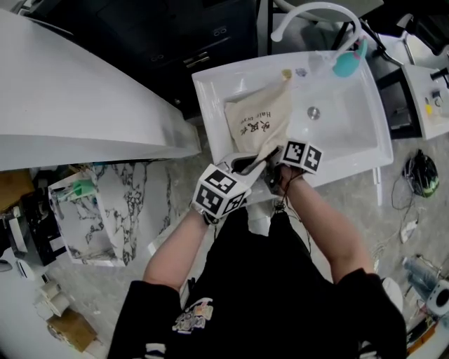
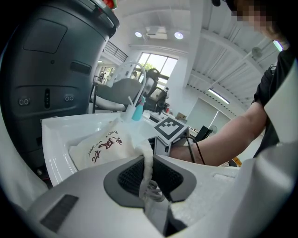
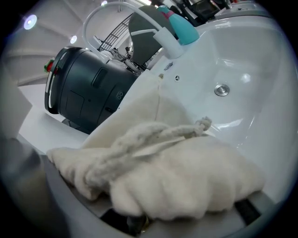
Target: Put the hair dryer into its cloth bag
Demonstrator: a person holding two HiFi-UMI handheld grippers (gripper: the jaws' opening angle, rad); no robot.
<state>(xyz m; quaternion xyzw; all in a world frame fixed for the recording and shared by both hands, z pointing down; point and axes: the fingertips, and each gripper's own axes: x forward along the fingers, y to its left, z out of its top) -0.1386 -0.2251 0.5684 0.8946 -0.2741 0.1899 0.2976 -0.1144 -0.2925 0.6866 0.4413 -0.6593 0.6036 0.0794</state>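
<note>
A cream cloth bag (image 1: 258, 120) with dark print lies in the white sink (image 1: 365, 133), its mouth toward me. At the mouth's near left, my left gripper (image 1: 251, 167) is shut on a thin fold of the bag's rim (image 2: 148, 160); the print also shows in the left gripper view on the bag (image 2: 104, 146). Close beside it on the right, my right gripper (image 1: 278, 168) holds the gathered mouth. That bunched cloth (image 3: 186, 181) and its drawstring cord (image 3: 158, 135) fill the right gripper view. No hair dryer shows in any view.
A curved white faucet (image 1: 316, 12) and a teal bottle (image 1: 345, 63) stand at the sink's far rim, with the drain (image 1: 313, 112) right of the bag. A dark grey machine (image 3: 88, 88) stands left of the sink. A marble-patterned bin (image 1: 95, 217) sits on the floor, lower left.
</note>
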